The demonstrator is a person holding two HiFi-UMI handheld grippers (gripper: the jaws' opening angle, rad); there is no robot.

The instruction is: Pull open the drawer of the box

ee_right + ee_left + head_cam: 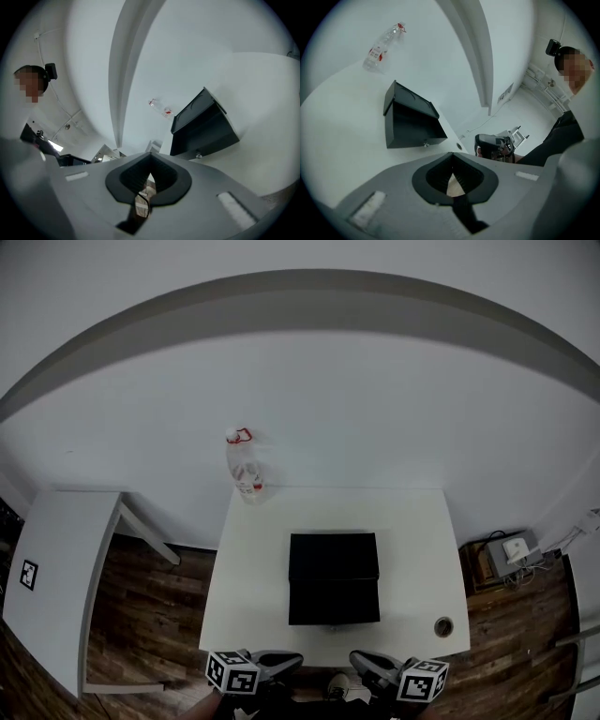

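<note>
Left gripper (284, 663) and right gripper (367, 663) held low, apart from black box (334, 563), knob (198, 155) side, both jaws closed, empty; drawer (334, 604) looks shut.

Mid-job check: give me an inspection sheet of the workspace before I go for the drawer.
Surface: white table.
Job's things: black box mid-table; drawer looks shut; knob faces near edge.
Clutter: plastic bottle at far left corner; round fitting near right corner.
Grippers: left gripper and right gripper shut, empty, at near edge.
Cables: cables on floor right, by grey device.
Surroundings: second table left; wood floor.
</note>
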